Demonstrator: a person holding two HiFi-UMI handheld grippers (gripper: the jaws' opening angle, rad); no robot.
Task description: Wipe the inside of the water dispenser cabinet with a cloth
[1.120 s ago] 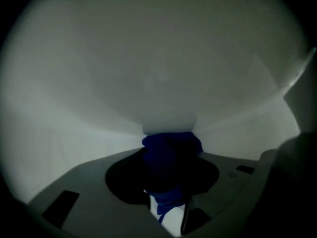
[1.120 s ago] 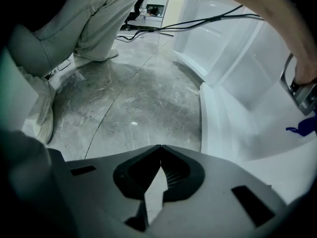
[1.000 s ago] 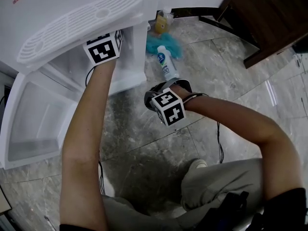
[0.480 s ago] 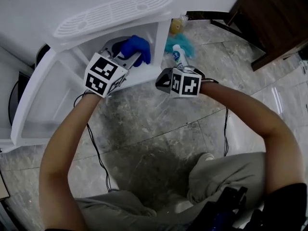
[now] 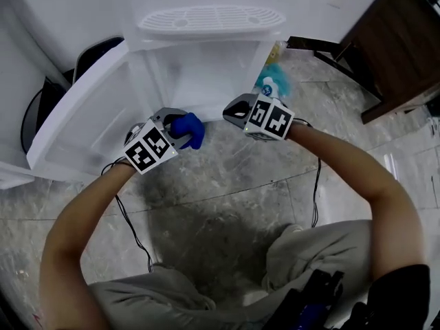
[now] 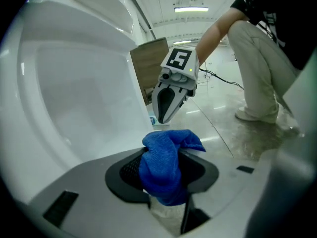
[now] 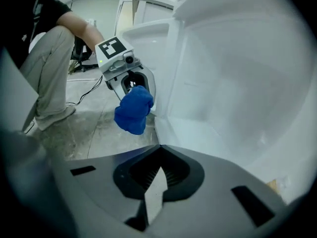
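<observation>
A crouching person holds two grippers low in front of an open white dispenser cabinet (image 5: 206,71), whose door (image 5: 89,126) is swung out to the left over a grey stone floor (image 5: 227,184). The left gripper (image 5: 177,124) clamps a bunched blue cloth (image 5: 188,130) between its jaws, and the cloth hangs just outside the cabinet's front bottom edge, toward its left side. The right gripper (image 5: 230,114), jaws pressed together with nothing between them, hovers just right of the cloth, before the cabinet's right front corner, where a bottle (image 5: 267,86) stands.
</observation>
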